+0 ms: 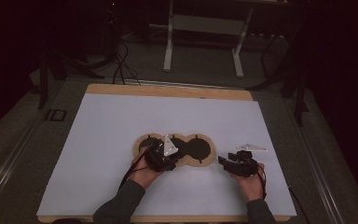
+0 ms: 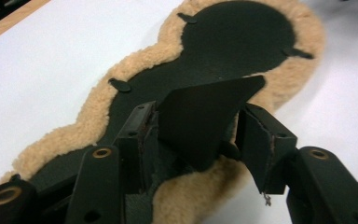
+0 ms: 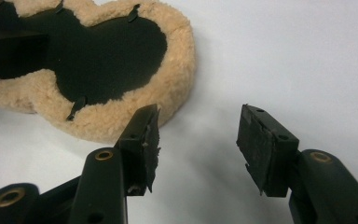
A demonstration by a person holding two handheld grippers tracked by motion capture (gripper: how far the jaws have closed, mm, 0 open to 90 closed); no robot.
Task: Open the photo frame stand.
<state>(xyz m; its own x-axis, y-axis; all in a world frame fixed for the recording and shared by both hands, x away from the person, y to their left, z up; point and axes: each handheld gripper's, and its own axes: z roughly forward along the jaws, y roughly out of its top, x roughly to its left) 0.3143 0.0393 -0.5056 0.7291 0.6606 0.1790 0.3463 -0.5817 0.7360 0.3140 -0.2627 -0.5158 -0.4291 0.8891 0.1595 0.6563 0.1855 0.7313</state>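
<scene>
1. Left tool sits with jaws apart around a raised black flap of the fleece-edged pad, not pinching it.
2. Right tool hangs open and empty, just beside the pad's rim.
3. Pad lies mid-counter.

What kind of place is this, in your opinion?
Probably a lab or workshop set up for recording: a white-covered table in a dark room, cables on the floor, and a metal stand behind.

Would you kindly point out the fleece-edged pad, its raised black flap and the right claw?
fleece-edged pad (image 3: 135, 116), right gripper view, on its tan fleece border.
raised black flap (image 2: 200, 119), left gripper view, mid-flap.
right claw (image 3: 198, 140), right gripper view, between its fingertips.
</scene>
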